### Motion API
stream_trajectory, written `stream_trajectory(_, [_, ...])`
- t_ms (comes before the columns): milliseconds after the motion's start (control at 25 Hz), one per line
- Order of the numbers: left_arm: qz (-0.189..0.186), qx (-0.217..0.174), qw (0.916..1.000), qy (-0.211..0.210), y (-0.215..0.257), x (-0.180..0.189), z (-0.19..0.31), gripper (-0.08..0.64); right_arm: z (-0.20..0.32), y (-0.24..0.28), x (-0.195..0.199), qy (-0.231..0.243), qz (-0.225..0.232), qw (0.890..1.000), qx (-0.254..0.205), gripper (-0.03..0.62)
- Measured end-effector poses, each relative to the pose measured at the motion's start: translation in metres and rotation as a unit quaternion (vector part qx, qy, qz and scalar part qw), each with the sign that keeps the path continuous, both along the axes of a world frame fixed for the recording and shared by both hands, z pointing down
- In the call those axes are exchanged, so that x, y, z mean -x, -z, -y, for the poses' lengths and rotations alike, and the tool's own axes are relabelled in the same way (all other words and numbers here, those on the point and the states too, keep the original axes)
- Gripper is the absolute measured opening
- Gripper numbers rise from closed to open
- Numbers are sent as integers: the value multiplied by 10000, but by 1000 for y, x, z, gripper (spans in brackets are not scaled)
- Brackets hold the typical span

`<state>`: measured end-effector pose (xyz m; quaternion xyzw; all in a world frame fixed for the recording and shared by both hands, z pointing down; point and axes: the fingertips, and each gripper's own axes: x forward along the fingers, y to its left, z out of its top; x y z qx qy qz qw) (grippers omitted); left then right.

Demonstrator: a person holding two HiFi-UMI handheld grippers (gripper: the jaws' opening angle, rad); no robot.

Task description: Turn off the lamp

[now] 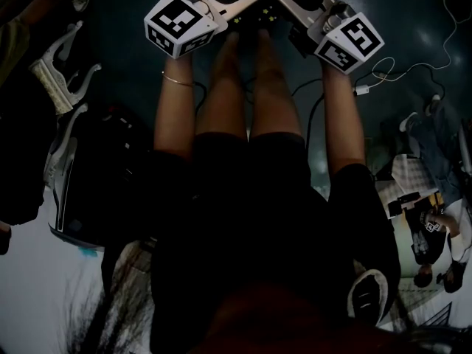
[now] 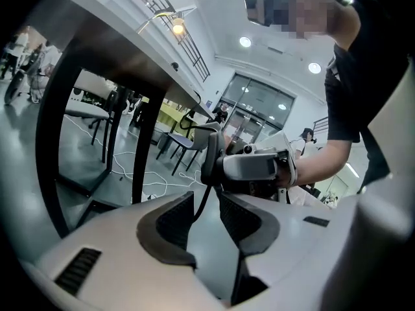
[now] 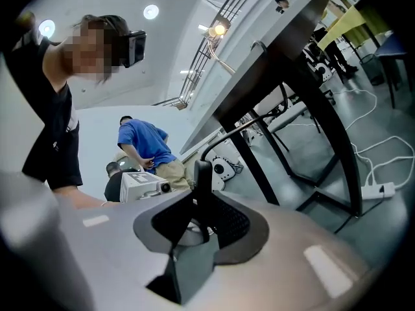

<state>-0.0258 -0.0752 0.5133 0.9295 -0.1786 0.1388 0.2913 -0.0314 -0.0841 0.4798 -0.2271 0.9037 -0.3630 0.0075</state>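
The lamp (image 2: 176,26) glows above the table edge; the right gripper view shows the lamp (image 3: 219,28) lit too. Over my knees my right gripper (image 1: 291,17) is shut on a black cord switch (image 3: 203,181), which stands upright between its pads. From the left gripper view, that switch (image 2: 211,155) sticks out of the right gripper's tip (image 2: 253,170). Its thin black cable (image 2: 198,216) runs down through the gap of my left gripper (image 2: 206,203). Those jaws stand apart, and no pad presses on the cable. Both grippers meet tip to tip, the left gripper (image 1: 225,6) on the left.
A dark table (image 2: 123,57) with black legs (image 3: 311,115) stands close ahead, seen from below. A white power strip (image 3: 379,190) and loose white cables (image 1: 398,68) lie on the floor. Chairs (image 2: 188,135) and people stand further off. A bag and shoes (image 1: 66,146) lie at my left.
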Motion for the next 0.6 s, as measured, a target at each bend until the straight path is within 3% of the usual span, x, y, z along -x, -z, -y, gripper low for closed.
stream_trajectory(400, [124,-154,9997,-127,-4,-2,-2,83,2,-2,-3,-151,280,9993,203,91])
stream_trajectory(600, [125,-44,9997,-186,-5,-2,-5,69,1,-3,-7,-240,385,9985,304,91])
